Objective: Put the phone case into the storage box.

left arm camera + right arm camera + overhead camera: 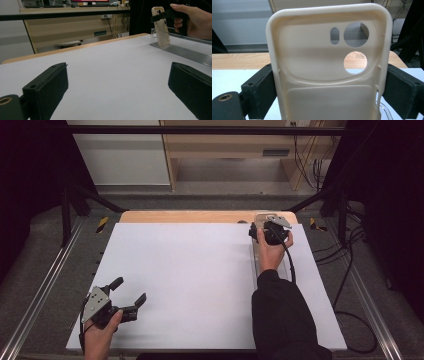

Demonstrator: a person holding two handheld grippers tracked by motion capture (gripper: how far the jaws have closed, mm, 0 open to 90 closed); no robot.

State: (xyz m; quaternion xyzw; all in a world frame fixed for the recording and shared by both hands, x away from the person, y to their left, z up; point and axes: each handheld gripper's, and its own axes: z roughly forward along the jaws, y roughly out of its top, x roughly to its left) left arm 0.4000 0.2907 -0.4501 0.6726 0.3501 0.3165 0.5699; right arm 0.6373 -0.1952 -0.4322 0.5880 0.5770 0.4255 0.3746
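High view first: at the near left corner of my white rectangular table sheet (200, 280) I have the left gripper (131, 296), held low in a hand (102, 332), its two black jaws spread wide with nothing between them. From the left gripper view those jaws stand well apart over bare white surface, clamping nothing.

Farther along on the right side, a black sleeve (282, 320) runs up the table to the right hand (270, 251), which carries the right gripper (265, 227) near the far right edge of the sheet. That claw is clamped on the cream-coloured soft plastic phone case (329, 70): in the right gripper view its jaws press on the case's two long sides, and I look into its hollow inner face, with one oval cut-out and two round ones near the top.

From the left gripper view the case (161, 26) stands upright, tilted slightly, its lower end at the far end of a long grey ribbed metal strip (190, 53) lying on the sheet's right side. Whether it touches the strip I cannot tell.

Beyond the sheet, the table's light wooden edge (200, 216) runs along the far side.
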